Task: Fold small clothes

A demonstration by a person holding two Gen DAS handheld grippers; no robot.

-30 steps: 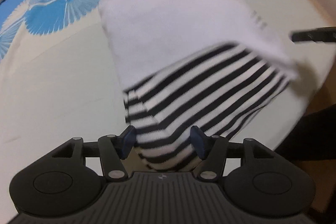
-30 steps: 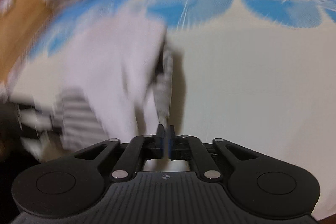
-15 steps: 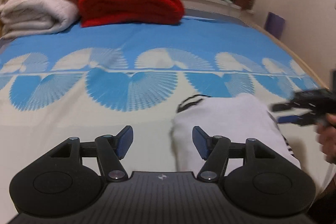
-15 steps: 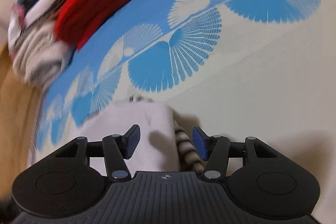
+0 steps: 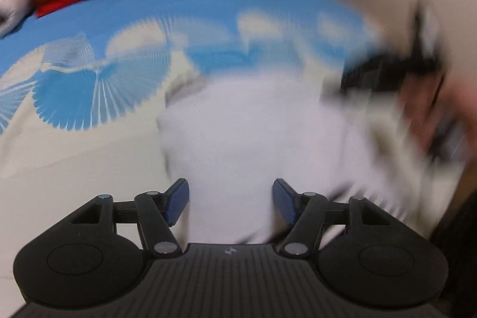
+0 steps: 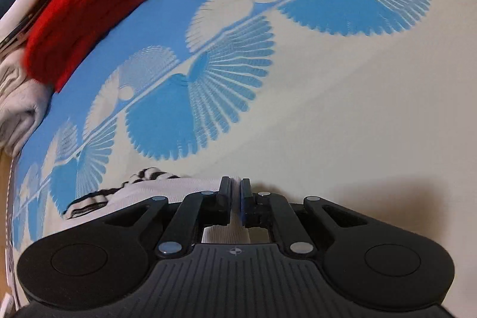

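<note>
One white garment [image 5: 250, 133] with a black-and-white striped part [image 6: 149, 175], lying folded on the cream area of the bed cover [image 6: 342, 109], short of its blue fan-patterned band. Right gripper [image 6: 235, 198]: jaws have just closed and pinch an edge of the white cloth, which shows between the pads; left gripper [image 5: 231, 200]: jaws have just been opening and stand spread, the white cloth lying between and beyond the blue pads [image 5: 179, 201], untouched as far as the blurred view shows. Toward the far edge of the bed: one red folded blanket [image 6: 86, 14] beside a stack of pale folded linens [image 6: 21, 103]; no containers visible.
</note>
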